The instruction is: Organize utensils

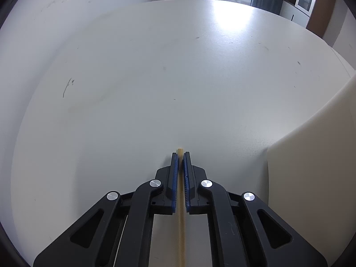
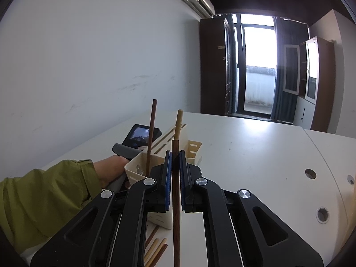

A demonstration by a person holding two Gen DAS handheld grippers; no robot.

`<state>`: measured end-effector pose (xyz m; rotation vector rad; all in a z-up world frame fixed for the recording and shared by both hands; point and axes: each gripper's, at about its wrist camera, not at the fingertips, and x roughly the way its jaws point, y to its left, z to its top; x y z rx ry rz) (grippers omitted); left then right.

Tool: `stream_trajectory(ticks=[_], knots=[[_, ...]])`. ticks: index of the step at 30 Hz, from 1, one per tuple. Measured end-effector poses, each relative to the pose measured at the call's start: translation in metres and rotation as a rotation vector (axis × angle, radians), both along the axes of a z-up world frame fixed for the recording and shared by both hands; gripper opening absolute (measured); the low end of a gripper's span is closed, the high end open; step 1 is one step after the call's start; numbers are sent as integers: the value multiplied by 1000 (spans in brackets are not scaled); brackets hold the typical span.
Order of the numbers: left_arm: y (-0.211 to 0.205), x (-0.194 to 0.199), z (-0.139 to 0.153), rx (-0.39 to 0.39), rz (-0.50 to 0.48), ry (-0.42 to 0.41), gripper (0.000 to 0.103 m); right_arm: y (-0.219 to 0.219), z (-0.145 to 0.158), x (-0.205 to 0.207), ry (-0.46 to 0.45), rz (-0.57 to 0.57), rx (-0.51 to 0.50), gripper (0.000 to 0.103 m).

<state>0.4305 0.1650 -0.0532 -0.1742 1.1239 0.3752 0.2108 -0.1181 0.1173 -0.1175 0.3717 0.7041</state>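
In the left wrist view my left gripper (image 1: 180, 158) is shut on a pale wooden chopstick (image 1: 181, 227) that runs back between its blue pads, its tip just past the fingertips above the white table (image 1: 155, 77). In the right wrist view my right gripper (image 2: 175, 156) is shut on a dark brown chopstick (image 2: 176, 218), held above the cream utensil holder (image 2: 155, 160). A dark chopstick (image 2: 151, 133) and a pale one (image 2: 178, 123) stand upright in the holder. Several loose chopsticks (image 2: 155, 248) lie on the table below my right gripper.
The cream holder's wall (image 1: 311, 155) fills the right of the left wrist view. The person's arm in a green sleeve (image 2: 44, 200) and the left gripper's handle with its screen (image 2: 140, 136) sit left of the holder. The table (image 2: 255, 155) has round holes at the right (image 2: 310, 173).
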Motion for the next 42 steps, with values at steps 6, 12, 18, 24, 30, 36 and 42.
stream_trajectory(ticks=[6,12,18,24,30,36,42], knots=[[2,-12,10,0,-20,-43,4,-1,-2,5,5,-7,1,7],[2,-50,48,7,-35,-173,4,1,-2,4,4,-9,5,7],[-12,-95,94,-7,-75,-326,4,0,-2,2,-1,-11,15,7],[-36,-136,132,5,-131,-482,4,-1,-3,1,-6,-5,26,7],[-58,-168,167,3,-195,-656,4,-3,2,-2,-30,1,58,7],[-82,-189,193,3,-267,-811,4,-8,13,-7,-81,6,120,7],[-104,-207,197,17,-302,-950,4,-10,25,-12,-152,5,210,7]])
